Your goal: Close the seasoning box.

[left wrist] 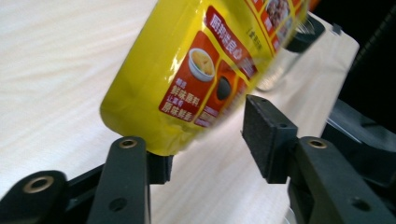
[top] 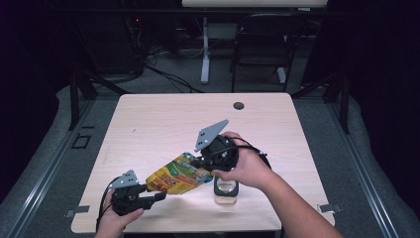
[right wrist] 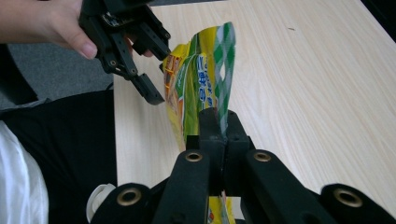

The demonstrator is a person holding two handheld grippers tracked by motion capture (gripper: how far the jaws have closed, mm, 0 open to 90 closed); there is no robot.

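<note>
A yellow snack pouch with red and green print hangs tilted above the table's near edge. My right gripper is shut on its upper sealed edge; the right gripper view has the jaws pinched together on the pouch. My left gripper sits at the pouch's lower end. In the left gripper view the jaws stand apart around the pouch's bottom: the left pad is at its corner, the right pad is clear of it. The right gripper view also has the left gripper beyond the pouch.
A glass jar with a dark rim stands on the light wooden table below my right hand; it also shows behind the pouch as the jar. A cable hole lies near the far edge. A chair stands beyond the table.
</note>
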